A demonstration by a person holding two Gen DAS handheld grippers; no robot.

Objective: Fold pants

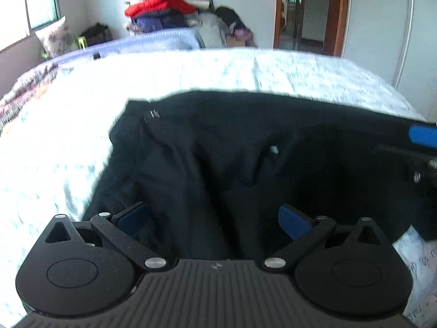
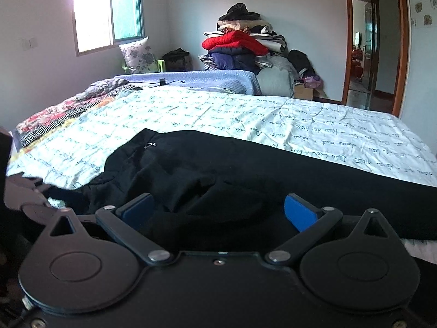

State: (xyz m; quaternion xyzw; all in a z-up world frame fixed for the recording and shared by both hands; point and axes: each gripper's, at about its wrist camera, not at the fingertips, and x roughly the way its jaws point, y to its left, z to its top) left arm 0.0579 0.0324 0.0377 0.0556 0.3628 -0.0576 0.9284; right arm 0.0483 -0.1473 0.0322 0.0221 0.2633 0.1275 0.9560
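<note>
Right wrist view shows a bedroom with pale walls, and a wide bed (image 2: 273, 114) covered by a white sheet with lines of dark handwriting print. At the far left of the bed lies a striped and flowered blanket (image 2: 52, 120), and behind it a light blue quilt (image 2: 191, 79). Against the far wall stands a tall pile of folded clothes (image 2: 240, 43) with a red jacket near the top. A flowered cushion (image 2: 138, 54) leans under the window (image 2: 106, 13), and a wooden door frame (image 2: 404, 41) opens at the right.

The black fabric pants (image 2: 218, 169) lie flat on the near part of the bed. Their long axis runs from left to right across the view: the waist end with a small metal zipper pull is at the left, and the leg part goes out to the right edge. Some loose folds sit in the middle.

The right tool (image 2: 218, 213) is released, its two blue pads wide apart, with the near edge of the pants between them; I cannot tell if the pads touch the cloth. In the left wrist view, which is blurred, the left tool (image 1: 214, 221) is also released, wide apart over the pants (image 1: 232, 150). One blue pad of the right tool (image 1: 423, 136) appears at the right edge.
</note>
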